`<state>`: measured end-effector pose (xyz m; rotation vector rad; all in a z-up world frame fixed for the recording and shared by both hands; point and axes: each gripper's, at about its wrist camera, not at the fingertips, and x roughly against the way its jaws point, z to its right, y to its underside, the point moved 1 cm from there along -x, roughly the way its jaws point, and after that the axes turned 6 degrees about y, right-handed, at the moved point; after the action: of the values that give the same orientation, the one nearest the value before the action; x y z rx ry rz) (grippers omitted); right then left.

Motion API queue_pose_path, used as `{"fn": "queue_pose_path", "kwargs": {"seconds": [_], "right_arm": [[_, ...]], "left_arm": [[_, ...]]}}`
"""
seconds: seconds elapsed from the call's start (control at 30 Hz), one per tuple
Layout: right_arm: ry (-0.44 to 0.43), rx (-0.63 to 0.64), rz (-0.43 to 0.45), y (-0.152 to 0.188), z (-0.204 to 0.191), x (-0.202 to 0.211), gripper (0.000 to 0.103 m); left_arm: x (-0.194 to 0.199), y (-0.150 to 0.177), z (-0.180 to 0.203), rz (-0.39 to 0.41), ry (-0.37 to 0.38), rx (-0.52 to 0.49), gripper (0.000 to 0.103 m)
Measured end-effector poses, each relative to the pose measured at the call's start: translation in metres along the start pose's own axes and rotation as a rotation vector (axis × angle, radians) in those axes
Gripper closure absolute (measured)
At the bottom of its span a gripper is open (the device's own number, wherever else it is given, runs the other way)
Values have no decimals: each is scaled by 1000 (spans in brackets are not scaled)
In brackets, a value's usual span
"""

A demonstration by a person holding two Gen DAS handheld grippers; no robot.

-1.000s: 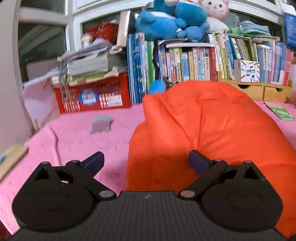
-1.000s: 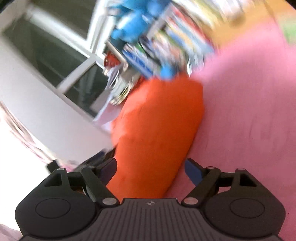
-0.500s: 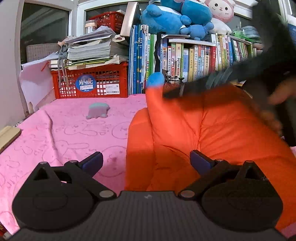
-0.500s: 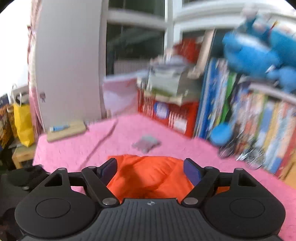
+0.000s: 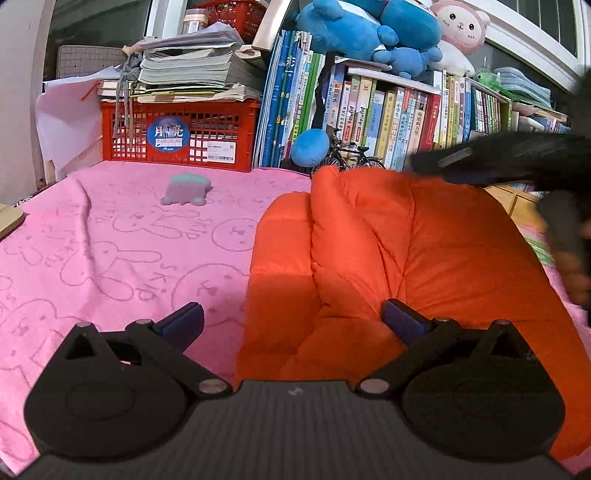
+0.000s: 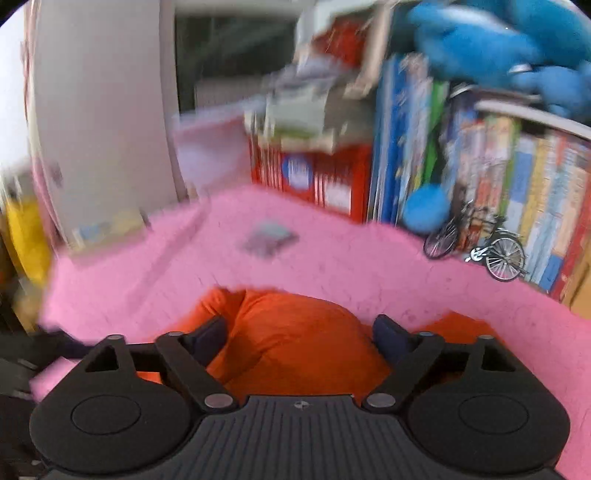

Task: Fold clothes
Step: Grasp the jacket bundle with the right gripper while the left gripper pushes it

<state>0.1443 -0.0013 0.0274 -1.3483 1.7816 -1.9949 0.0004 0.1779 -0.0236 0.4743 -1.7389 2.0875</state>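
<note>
A puffy orange jacket point(image 5: 424, 258) lies bunched on the pink blanket point(image 5: 110, 240). My left gripper point(image 5: 293, 319) is open at its near left edge: the left finger is over the blanket, the right finger over the fabric. In the right wrist view the same orange jacket point(image 6: 295, 332) bulges up between the fingers of my right gripper point(image 6: 299, 336), whose jaws are opening wide; the pads do not press on it. In the left wrist view the right gripper point(image 5: 517, 158) shows as a dark blur over the jacket's far right, held by a hand point(image 5: 572, 266).
Along the far edge of the blanket stand a red crate point(image 5: 177, 136) under stacked papers, a row of books point(image 5: 388, 118), blue plush toys point(image 5: 362, 29) and a miniature bicycle point(image 6: 476, 247). A small grey toy point(image 5: 186, 188) lies on the blanket, left of the jacket.
The right gripper has rolled level, swung over the jacket's far end and spread its jaws wider. In the left view it has drifted rightward. The left gripper has barely shifted.
</note>
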Motion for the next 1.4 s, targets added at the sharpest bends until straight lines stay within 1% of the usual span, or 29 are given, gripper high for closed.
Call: {"fn": "queue_pose_path", "kwargs": {"seconds": [0.03, 0.1, 0.2, 0.27, 0.33, 0.37, 0.5, 0.67, 0.73, 0.8, 0.83, 0.87, 0.93, 1.0, 1.07, 1.2, 1.27, 1.3, 1.33, 1.37, 1.4], "right_arm": [[-18, -66, 30, 2, 10, 17, 0], [-40, -204, 63, 12, 38, 48, 0], [-21, -417, 66, 41, 83, 79, 0], [4, -534, 61, 68, 107, 92, 0], [22, -614, 53, 97, 122, 97, 0], [18, -657, 45, 109, 127, 97, 0], [-108, -815, 36, 134, 140, 82, 0], [-234, -846, -12, 120, 135, 48, 0], [-240, -810, -46, 110, 128, 33, 0], [-258, -809, -71, 102, 122, 20, 0], [-267, -822, -80, 100, 119, 16, 2], [-277, -837, -87, 98, 116, 12, 7], [-270, -848, -50, 94, 112, 15, 28], [-269, -854, -3, 88, 115, 22, 35], [-265, -871, 38, 80, 122, 27, 38], [-171, -903, 125, 69, 160, 37, 38], [-102, -930, 154, 68, 189, 40, 32], [-40, -937, 152, 69, 200, 42, 23], [29, -943, 144, 72, 212, 45, 18], [99, -948, 137, 74, 223, 48, 16], [136, -925, 150, 77, 226, 57, 15]], "left_arm": [[0, 0, 0, -1, 1, 4, 0], [-1, 0, -1, -2, 4, 11, 0], [-1, 1, -2, -4, 8, 25, 0], [-1, 0, -3, -7, 11, 35, 0], [0, 1, -4, -8, 13, 43, 0], [-1, 1, -4, -9, 14, 47, 0], [-1, 1, -5, -16, 14, 60, 0], [-1, 1, -5, -21, 16, 72, 0], [-1, 1, -6, -21, 15, 78, 0], [-1, 1, -7, -21, 11, 88, 0], [-1, 1, -8, -20, 7, 93, 0], [-1, 1, -8, -20, 4, 98, 0], [-2, -3, -7, -21, 0, 95, 0], [-6, -10, 1, -20, 0, 73, 0], [-16, -21, 15, -15, 15, 27, 1], [-47, -41, 49, -2, 84, -60, 2], [-62, -45, 59, -8, 114, -56, 2], [-68, -45, 64, -11, 128, -49, 1], [-73, -46, 68, -14, 143, -42, 1], [-78, -47, 72, -17, 158, -34, 1], [-81, -47, 76, -15, 167, -31, 1]]}}
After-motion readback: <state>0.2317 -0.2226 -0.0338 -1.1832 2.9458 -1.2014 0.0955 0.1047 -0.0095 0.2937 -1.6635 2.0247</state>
